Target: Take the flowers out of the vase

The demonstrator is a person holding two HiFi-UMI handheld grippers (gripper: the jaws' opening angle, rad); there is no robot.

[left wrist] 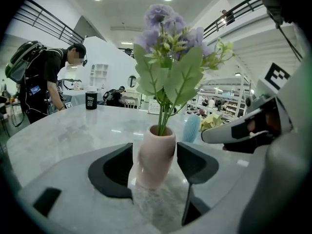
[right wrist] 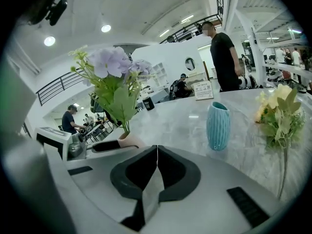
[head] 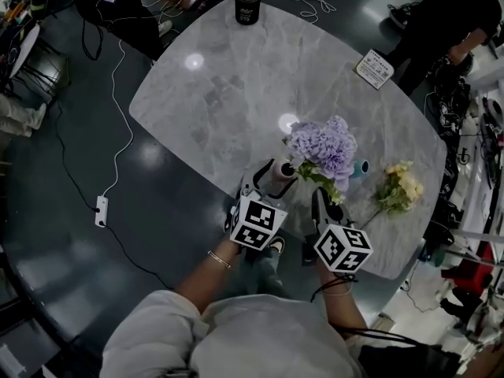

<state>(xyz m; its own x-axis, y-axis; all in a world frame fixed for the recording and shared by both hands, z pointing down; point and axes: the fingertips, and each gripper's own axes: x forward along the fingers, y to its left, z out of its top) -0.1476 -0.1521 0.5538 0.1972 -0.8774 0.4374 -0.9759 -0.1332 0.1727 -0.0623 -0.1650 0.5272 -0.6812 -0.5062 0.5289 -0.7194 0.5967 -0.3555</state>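
A: Standing where, the purple flowers (head: 323, 144)?
B: In the pink vase (left wrist: 156, 157), near the table's (head: 236, 93) near edge. Left gripper's (head: 274, 176) jaws stood wide, either side of the vase, pads clear.
A: Right gripper (right wrist: 157, 152)?
B: Jaws pressed together, empty. Yellow flowers (head: 402, 187) lay toward the right edge.

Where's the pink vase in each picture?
Head view: the pink vase is just below centre, under the purple flowers.
Left gripper view: the vase is in the middle, low down.
Right gripper view: the vase is left of centre, mostly hidden.
Shared landmark: the teal vase, standing on the table in all three.
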